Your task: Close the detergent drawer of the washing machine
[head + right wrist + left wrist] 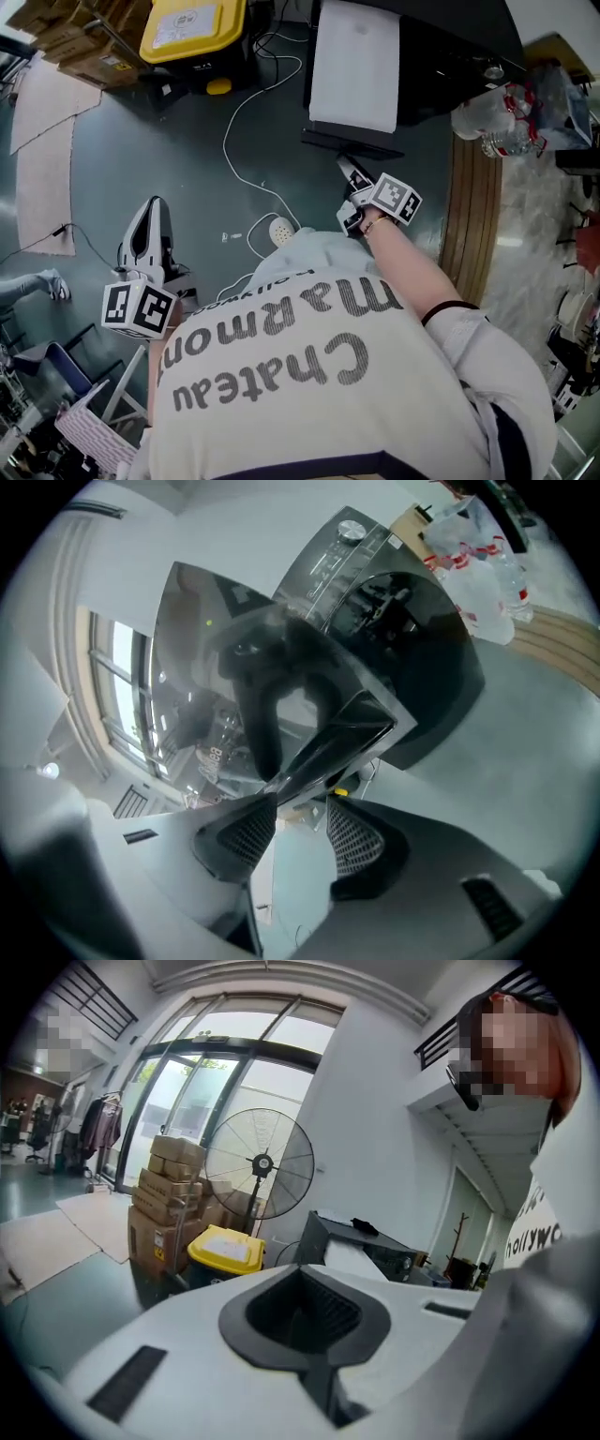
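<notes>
The black washing machine [441, 56] stands at the top of the head view, a white panel [354, 66] lying on it. In the right gripper view I see its control strip with a knob [352, 529] and its round door [403, 611]. The dark glossy detergent drawer [216, 667] sticks out towards me. My right gripper [300, 803] is open, and the drawer's near corner lies just in front of the gap between its pads. In the head view that gripper [352, 183] sits at the machine's front edge. My left gripper [155, 204] hangs over the floor at the left, away from the machine, with its jaws together [305, 1279].
A yellow-lidded bin [192, 28] and cardboard boxes [84, 47] stand at the back left, with a big fan [258, 1162] behind them. A white cable [244, 122] snakes over the grey floor. A plastic bag of bottles [506, 117] lies beside a wooden strip [473, 206] at the right.
</notes>
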`<state>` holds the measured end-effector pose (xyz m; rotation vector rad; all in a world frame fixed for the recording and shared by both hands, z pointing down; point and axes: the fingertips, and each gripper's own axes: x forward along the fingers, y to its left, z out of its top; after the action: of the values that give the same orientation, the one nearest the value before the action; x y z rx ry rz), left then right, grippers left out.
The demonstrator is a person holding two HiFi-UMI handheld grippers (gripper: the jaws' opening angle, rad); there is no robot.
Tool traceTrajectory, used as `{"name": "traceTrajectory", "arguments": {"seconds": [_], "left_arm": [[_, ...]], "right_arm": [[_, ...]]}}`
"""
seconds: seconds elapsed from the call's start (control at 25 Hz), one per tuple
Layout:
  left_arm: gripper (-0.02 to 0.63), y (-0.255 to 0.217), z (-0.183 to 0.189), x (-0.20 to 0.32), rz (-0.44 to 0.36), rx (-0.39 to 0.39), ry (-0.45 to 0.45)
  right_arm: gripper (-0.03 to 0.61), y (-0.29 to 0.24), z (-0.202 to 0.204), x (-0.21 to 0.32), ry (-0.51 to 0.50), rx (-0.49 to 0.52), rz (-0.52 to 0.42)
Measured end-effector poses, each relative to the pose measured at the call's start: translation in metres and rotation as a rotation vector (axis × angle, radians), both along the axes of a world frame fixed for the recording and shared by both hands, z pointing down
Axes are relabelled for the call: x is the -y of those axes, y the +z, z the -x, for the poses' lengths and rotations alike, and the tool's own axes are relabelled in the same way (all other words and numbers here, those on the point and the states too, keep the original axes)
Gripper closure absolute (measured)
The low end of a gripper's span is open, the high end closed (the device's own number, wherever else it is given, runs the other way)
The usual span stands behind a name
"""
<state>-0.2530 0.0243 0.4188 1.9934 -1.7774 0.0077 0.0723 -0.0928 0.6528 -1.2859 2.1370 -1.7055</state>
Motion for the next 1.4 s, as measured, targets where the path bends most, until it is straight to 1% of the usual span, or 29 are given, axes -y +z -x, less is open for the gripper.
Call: {"name": "traceTrajectory", "arguments": {"seconds": [0.08,0.16,0.32,0.44,0.56,0.64,0.8,0.96,1.04,1.12,1.24,1.4], "left_arm": [[0.606,0.0,0.002,0.011,-0.012,0.001,0.036],[0.606,-0.001,0.004,0.014,-0.015,-0.01,0.051],[0.606,-0.001,0.006,0.011,-0.016,-0.008,0.071],[0.606,-0.004,0.01,0.006,-0.03,-0.011,0.056],[0.606,-0.006,0.018,-0.002,-0.033,0.006,0.036],[0.606,-0.005,0.025,-0.007,-0.026,0.011,0.022],[0.606,-0.002,0.032,-0.012,-0.012,0.018,0.007],[0.606,0.002,0.028,-0.012,-0.011,0.015,0.007],[0.606,0.002,0.027,-0.011,-0.019,0.006,-0.001],[0.606,0.001,0.027,-0.009,-0.021,0.006,-0.001],[0.606,0.001,0.028,-0.006,-0.02,0.018,0.007],[0.606,-0.002,0.03,0.001,-0.052,0.025,-0.005]], "right_arm": [[0.411,-0.002,0.0,0.005,0.048,0.015,-0.01],[0.411,-0.005,0.0,0.005,0.085,0.018,-0.006],[0.411,-0.004,-0.009,0.002,0.142,-0.023,0.014],[0.411,-0.002,-0.012,0.002,0.178,0.019,0.03],[0.411,0.003,-0.016,0.004,0.228,0.072,0.052],[0.411,0.007,-0.014,0.004,0.238,0.091,0.061],[0.411,0.011,-0.009,0.014,0.231,0.086,0.065],[0.412,0.014,-0.008,0.013,0.247,0.143,0.076],[0.464,0.012,-0.008,0.014,0.251,0.17,0.069],[0.469,0.011,-0.006,0.016,0.257,0.174,0.066],[0.474,0.012,-0.005,0.014,0.274,0.163,0.09],[0.483,0.013,-0.005,0.014,0.295,0.19,0.124]]}}
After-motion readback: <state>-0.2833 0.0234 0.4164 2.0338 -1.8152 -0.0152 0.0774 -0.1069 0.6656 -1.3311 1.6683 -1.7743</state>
